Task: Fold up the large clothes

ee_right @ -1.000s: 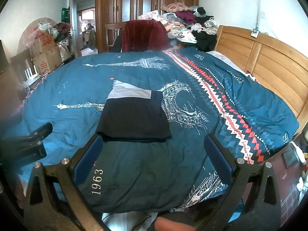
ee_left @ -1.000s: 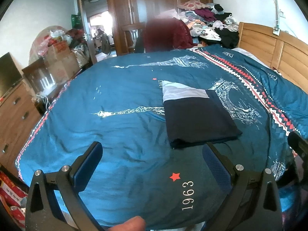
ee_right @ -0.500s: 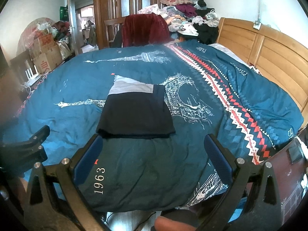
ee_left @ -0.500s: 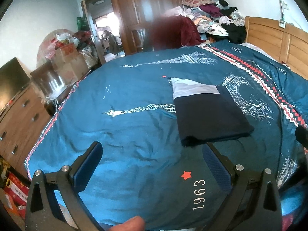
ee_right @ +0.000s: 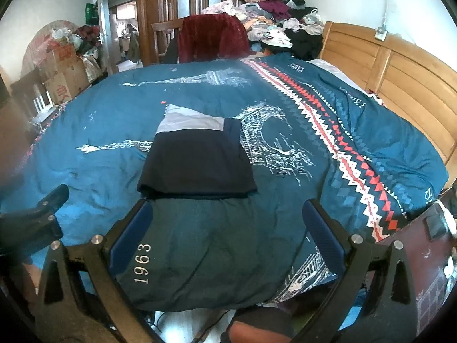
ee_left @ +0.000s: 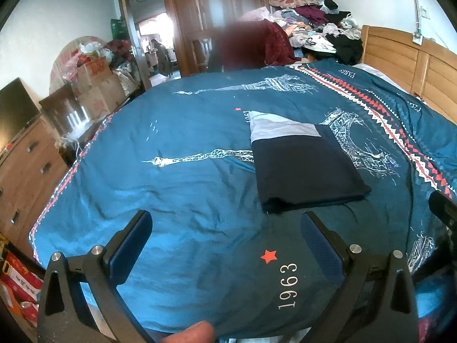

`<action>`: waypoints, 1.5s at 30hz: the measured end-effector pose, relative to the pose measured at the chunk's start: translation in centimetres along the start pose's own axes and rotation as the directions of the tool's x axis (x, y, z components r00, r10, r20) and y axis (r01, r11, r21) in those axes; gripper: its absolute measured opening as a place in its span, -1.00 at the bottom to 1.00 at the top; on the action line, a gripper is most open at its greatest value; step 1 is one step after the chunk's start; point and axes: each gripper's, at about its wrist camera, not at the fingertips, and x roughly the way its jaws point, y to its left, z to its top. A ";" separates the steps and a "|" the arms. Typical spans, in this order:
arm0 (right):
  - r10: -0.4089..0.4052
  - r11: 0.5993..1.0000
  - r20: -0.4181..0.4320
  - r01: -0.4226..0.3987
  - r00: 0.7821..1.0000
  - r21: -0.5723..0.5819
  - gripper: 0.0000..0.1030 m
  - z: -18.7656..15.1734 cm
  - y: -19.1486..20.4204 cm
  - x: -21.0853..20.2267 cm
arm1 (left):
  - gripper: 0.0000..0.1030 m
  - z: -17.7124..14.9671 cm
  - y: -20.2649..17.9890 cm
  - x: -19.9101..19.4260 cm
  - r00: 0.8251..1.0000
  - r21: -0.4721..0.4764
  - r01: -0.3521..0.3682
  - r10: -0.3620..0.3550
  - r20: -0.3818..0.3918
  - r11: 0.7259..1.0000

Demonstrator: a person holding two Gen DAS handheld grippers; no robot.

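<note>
Left gripper [ee_left: 225, 228]: jaws spread wide, nothing between the blue pads, held above the near edge of the bed. A fingertip [ee_left: 190, 333] of the holding hand shows at the bottom of the left wrist view.

Right gripper [ee_right: 227, 218]: jaws likewise spread wide, empty, also above the near edge of the bed. Neither gripper touches cloth.

Folded garment [ee_left: 302, 168]: dark navy, folded to a neat rectangle, lying flat on the bedspread just beyond both grippers. A pale grey-white panel shows at its far end. In the right wrist view the garment [ee_right: 197, 165] sits just ahead of the gap between the fingers, its near edge beside the left fingertip.

Bedspread [ee_left: 171, 177]: teal, printed with white towers, a red star and "1963" just near of the garment; a red-and-white zigzag band runs along the side of the garment toward the headboard.

Headboard [ee_right: 400, 77]: wood, well to the right of the garment.

Clothes pile [ee_right: 274, 23]: mixed colours, heaped beyond the far end of the bed from the garment, beside a dark red cloth draped on a chair [ee_right: 211, 37].

Cardboard boxes [ee_left: 97, 85]: stacked off the far left of the bed, well apart from the garment.
</note>
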 end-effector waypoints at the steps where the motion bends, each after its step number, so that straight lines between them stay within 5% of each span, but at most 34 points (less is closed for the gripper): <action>1: 0.008 1.000 -0.001 -0.008 1.000 0.007 1.00 0.0 -0.1 0.0 | 1.00 0.0 -0.1 0.0 1.000 0.002 -0.003 0.003 0.001 1.000; 18: 0.220 0.975 0.039 -0.222 0.975 0.029 1.00 0.3 0.1 -1.6 | 1.00 0.2 -0.2 -1.3 0.997 0.009 -0.050 0.049 0.062 0.999; 22: 0.200 0.979 0.044 -0.201 0.979 0.019 1.00 0.3 0.3 -1.6 | 1.00 0.2 -0.2 -1.4 0.997 0.002 -0.045 0.045 0.060 0.999; 27: 0.073 0.997 0.026 -0.072 0.997 -0.010 1.00 -0.2 0.3 -0.7 | 1.00 0.0 0.2 -1.1 0.999 -0.008 -0.029 0.030 0.037 1.000; 45: -0.001 1.000 0.021 0.002 1.000 -0.029 1.00 -0.1 0.3 -0.3 | 1.00 0.0 0.9 -0.7 1.000 -0.031 0.011 -0.010 0.015 0.999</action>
